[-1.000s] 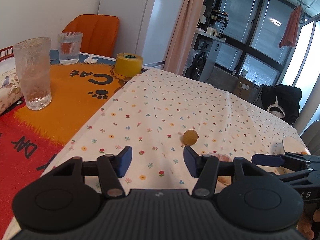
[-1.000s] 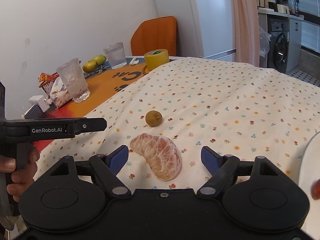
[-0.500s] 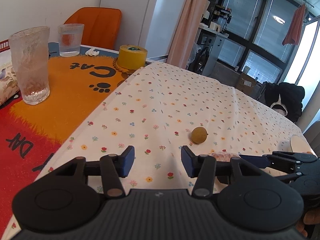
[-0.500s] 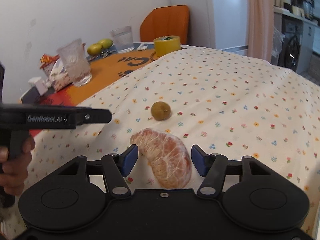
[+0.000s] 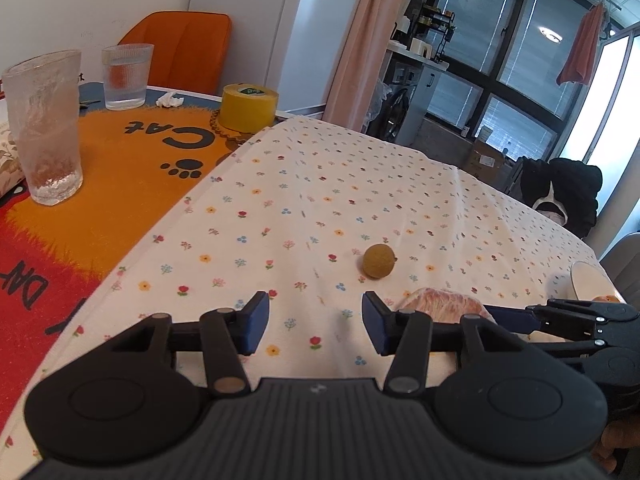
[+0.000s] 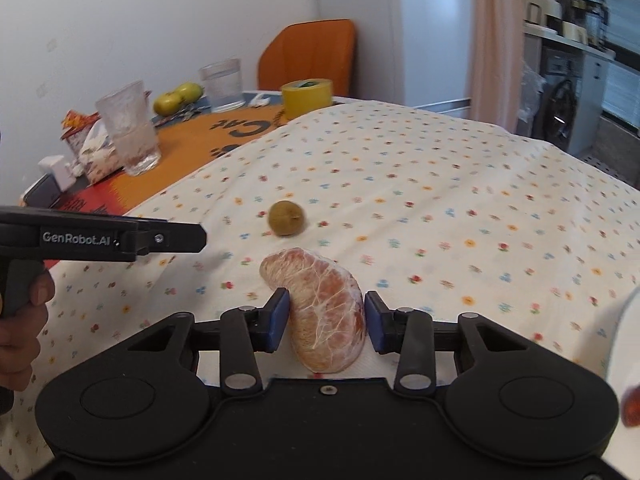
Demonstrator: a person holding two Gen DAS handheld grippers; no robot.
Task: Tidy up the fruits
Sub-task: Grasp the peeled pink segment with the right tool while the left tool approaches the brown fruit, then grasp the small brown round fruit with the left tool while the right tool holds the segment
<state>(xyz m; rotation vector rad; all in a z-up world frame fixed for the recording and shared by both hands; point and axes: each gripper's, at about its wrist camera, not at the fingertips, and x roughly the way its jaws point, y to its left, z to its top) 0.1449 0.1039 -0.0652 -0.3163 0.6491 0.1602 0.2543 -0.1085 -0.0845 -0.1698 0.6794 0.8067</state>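
Note:
A peeled orange piece [image 6: 326, 316] lies on the flowered cloth [image 6: 440, 184], and my right gripper [image 6: 324, 318] is shut on it, one blue pad against each side. A small round brownish fruit [image 6: 286, 218] sits just beyond it. In the left wrist view that small fruit [image 5: 378, 261] is ahead and slightly right of my open, empty left gripper [image 5: 316, 324]. The orange piece [image 5: 440, 308] shows behind the left gripper's right finger. A white plate [image 6: 624, 340] at the right edge holds a reddish fruit [image 6: 631, 404], mostly out of view.
On the orange cat mat [image 5: 120, 168] stand a tall glass [image 5: 44, 128], a shorter glass [image 5: 126, 76] and a yellow tape roll [image 5: 249, 106]. Two yellow-green fruits [image 6: 176, 98] and a snack packet [image 6: 76, 132] sit far left. An orange chair [image 5: 180, 52] is behind.
My right gripper moved forward over the orange piece and its fingers closed from wide apart onto its sides. The left gripper drifted slightly and stayed open.

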